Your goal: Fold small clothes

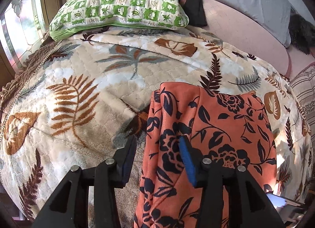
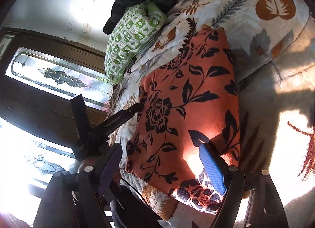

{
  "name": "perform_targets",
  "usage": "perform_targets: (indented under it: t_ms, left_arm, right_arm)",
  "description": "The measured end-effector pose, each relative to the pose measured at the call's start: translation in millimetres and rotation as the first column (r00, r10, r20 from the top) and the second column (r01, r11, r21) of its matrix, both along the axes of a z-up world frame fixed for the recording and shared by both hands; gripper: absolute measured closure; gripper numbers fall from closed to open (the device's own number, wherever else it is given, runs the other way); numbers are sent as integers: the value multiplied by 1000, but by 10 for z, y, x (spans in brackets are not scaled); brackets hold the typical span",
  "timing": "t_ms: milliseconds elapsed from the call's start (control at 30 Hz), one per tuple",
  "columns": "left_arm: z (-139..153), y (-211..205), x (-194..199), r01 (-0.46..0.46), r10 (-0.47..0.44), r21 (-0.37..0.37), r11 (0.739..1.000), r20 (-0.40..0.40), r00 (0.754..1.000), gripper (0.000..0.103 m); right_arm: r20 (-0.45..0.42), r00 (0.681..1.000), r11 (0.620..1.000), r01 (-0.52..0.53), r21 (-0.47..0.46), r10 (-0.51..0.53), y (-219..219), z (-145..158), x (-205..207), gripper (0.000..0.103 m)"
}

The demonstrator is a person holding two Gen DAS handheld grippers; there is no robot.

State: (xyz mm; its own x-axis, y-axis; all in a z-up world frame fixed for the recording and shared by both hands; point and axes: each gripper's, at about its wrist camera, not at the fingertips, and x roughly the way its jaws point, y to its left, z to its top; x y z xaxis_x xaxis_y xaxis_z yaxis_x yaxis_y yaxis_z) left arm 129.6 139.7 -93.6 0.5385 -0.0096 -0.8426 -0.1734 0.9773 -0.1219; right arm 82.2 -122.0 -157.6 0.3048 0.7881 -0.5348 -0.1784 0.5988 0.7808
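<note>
lying on the leaf-print blanket (image 1: 126, 82) of the bed, orange floral garment (image 1: 212, 129) partly folded | soft, light, limp knit, may slide; take it at a corner or folded edge | left tongs (image 1: 157, 157) spread over its left edge | right tongs (image 2: 163, 161) spread across its near end | no readable labels

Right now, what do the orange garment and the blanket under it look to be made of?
The orange garment looks like a soft knit or brushed fabric with a matte finish: it drapes in rounded folds and carries a printed dark floral pattern. The blanket looks like plush fleece, judging by its fuzzy pile and quilted, embossed surface with leaf prints. Exact fibres cannot be told.
</note>
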Motion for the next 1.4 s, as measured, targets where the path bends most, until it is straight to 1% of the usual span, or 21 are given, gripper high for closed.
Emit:
perform_targets:
  t_ms: [67,100,167,267,333,367,433,467,500,533,633,733,800,867,933,1000,1100,1400]
  left_arm:
    - [22,-5,-54,4,-4,-1,1000,0,1000,54]
    - [34,-2,-88,8,-8,2,1000,-1,1000,54]
    - [56,13,-139,1,-1,6,1000,7,1000,52]
    - [87,42,-190,-13,13,-1,1000,17,1000,47]
    - [90,39,-204,-13,13,-3,1000,15,1000,45]
    - [90,34,-210,-12,12,-2,1000,14,1000,45]
    - [86,31,-219,-12,12,-5,1000,7,1000,45]
    - [86,32,-233,-5,5,-10,1000,6,1000,44]
    - [88,37,-249,1,-1,-13,1000,8,1000,42]
    - [89,53,-266,3,-2,-21,1000,12,1000,37]
    - [76,137,-342,4,-2,-56,998,33,999,28]
    - [25,212,-380,1,1,-60,998,23,1000,27]
    - [-37,261,-370,-11,12,-74,997,1,1000,27]
    - [-91,278,-347,-20,18,-100,995,-26,1000,27]
    - [-105,242,-332,-12,8,-109,994,-31,999,27]
    - [-97,181,-313,2,-5,-93,996,-29,1000,27]
    - [-94,123,-293,19,-21,-89,996,-29,999,27]
    - [-83,111,-267,25,-27,-97,995,-22,999,27]
  right_arm:
    - [-46,999,1000,-8,-18,8,78,-206,51,20]
    - [-54,999,1000,5,-14,-6,83,-219,54,20]
    - [-38,999,1000,0,-22,0,116,-83,41,18]
    - [27,1000,1000,-5,-28,6,141,136,27,18]
    - [27,1000,1000,8,-9,-7,127,153,62,18]
    - [8,1000,1000,16,-5,-16,123,103,99,16]
    - [-38,999,999,11,-32,-12,144,-82,194,16]
    - [-52,998,999,15,-29,-17,140,-142,214,16]
    - [-48,999,999,25,-20,-26,129,-115,200,16]
    - [-38,999,1000,23,-21,-23,134,-56,183,16]
    - [32,999,999,29,-23,-28,68,146,111,15]
    - [51,995,996,83,-32,-81,-171,200,86,15]
    - [27,991,990,135,-44,-134,-354,127,132,15]
    - [-15,985,985,171,-37,-171,-497,18,197,15]
    - [-35,983,983,179,-43,-181,-548,-71,249,15]
    - [-54,982,983,177,-40,-179,-558,-155,271,15]
    - [-76,983,985,167,-33,-169,-534,-242,289,15]
    - [-74,985,987,152,-41,-155,-453,-233,321,15]
